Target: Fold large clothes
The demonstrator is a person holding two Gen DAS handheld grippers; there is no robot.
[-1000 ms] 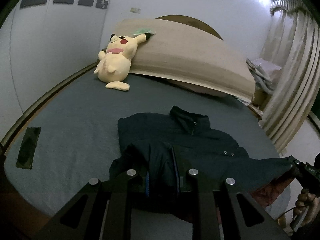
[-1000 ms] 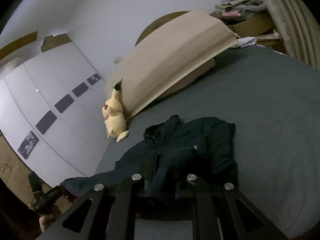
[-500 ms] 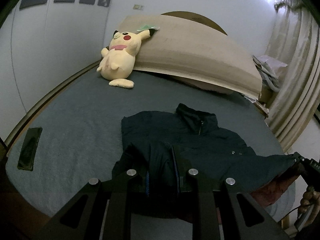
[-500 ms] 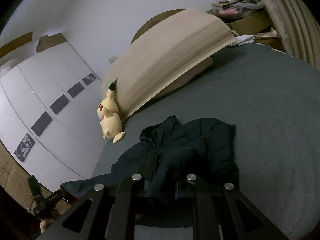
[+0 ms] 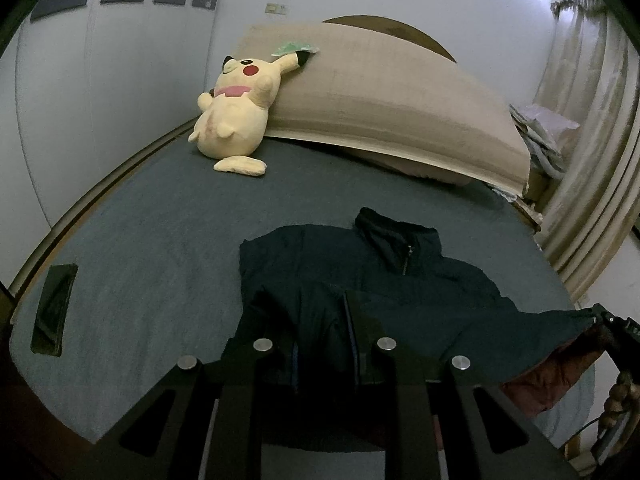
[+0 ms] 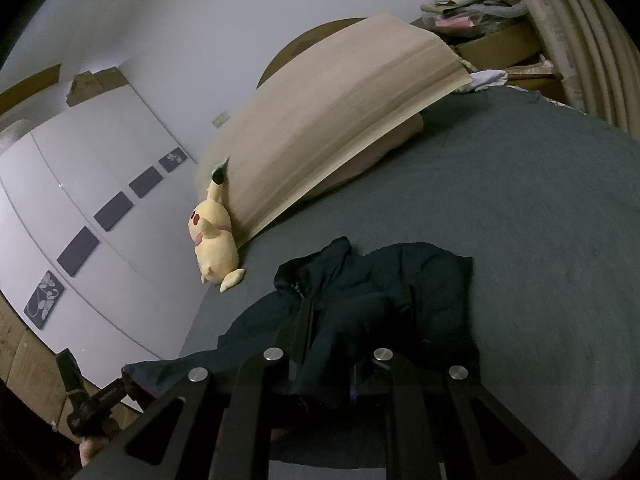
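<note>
Left gripper (image 5: 324, 344): jaws nearly together, pinching a bunch of dark fabric at the jacket's near hem; the cloth rises between the fingers and hides the tips.
Right gripper (image 6: 344, 332): jaws almost fully closed, clamped on another fold of the same near edge, fabric bulging up between the fingers.
Each seen from the other: the right gripper shows at the far right of the left wrist view, at the end of a stretched corner with reddish lining under it; the left one shows at the lower left of the right wrist view.
Jacket (image 5: 400, 276): dark navy, spread on the grey-blue bed cover (image 5: 160, 240), its lower part lifted towards both grippers, its upper part lying flat.
Long axis: runs away from the grippers, hem near, collar (image 5: 396, 236) far, pointing towards the headboard.
Which hand is nearer: neither clearly; both hold the hem, side by side across the jacket's width.
Coming move, as I judge it: carry the hem forward over the body towards the collar, both hands together and level, so the fold lands square.
Risk: uneven travel would skew the fold.
Beyond the jacket: a yellow plush toy (image 5: 236, 116) leans on a tan board (image 5: 400, 100) at the bed's head, well apart from the cloth.
</note>
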